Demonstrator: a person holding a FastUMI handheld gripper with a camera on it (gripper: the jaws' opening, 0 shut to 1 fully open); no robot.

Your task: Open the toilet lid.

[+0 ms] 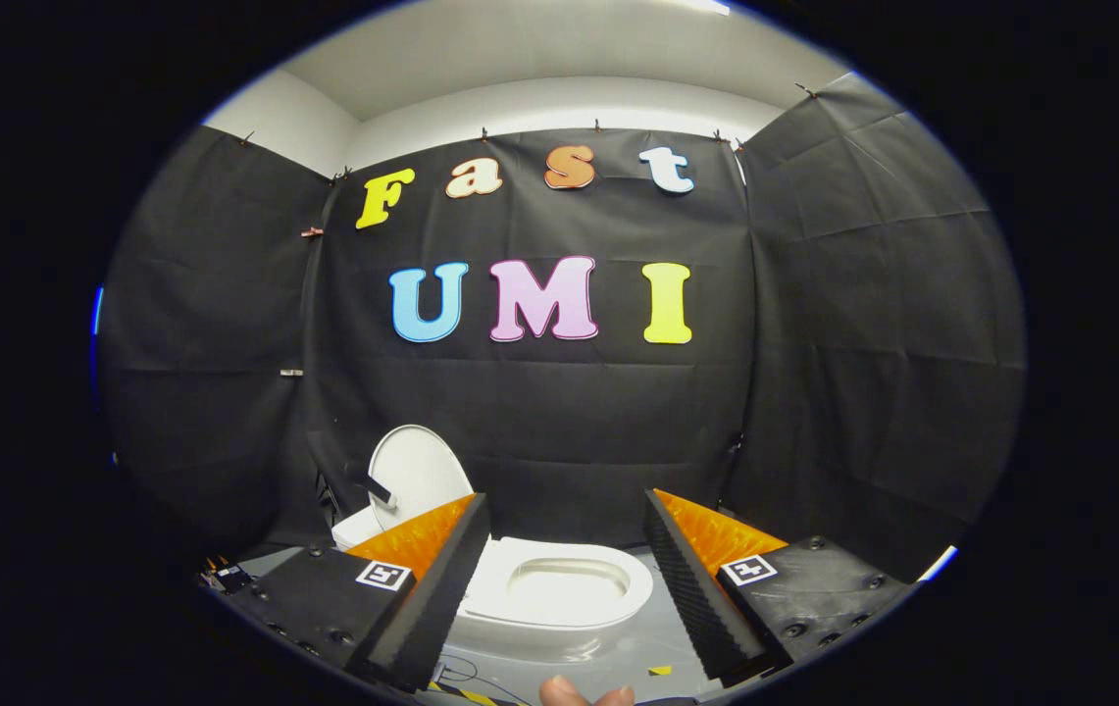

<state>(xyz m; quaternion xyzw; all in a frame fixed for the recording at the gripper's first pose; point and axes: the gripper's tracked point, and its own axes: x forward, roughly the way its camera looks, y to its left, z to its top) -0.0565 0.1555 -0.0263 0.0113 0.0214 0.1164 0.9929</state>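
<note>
Toilet with lid raised, seen between parted gripper fingers.
The gripper [567, 579] stood open and empty, its fingers framing the toilet [559, 588] just beyond them; the lid [419, 474] leaned upright at the bowl's far-left end, so the opening appeared complete.

Tongs [567, 569] spread wide, nothing between; toilet bowl [559, 588] just ahead unobstructed; raised lid [419, 478] stands left, beyond it.
</note>
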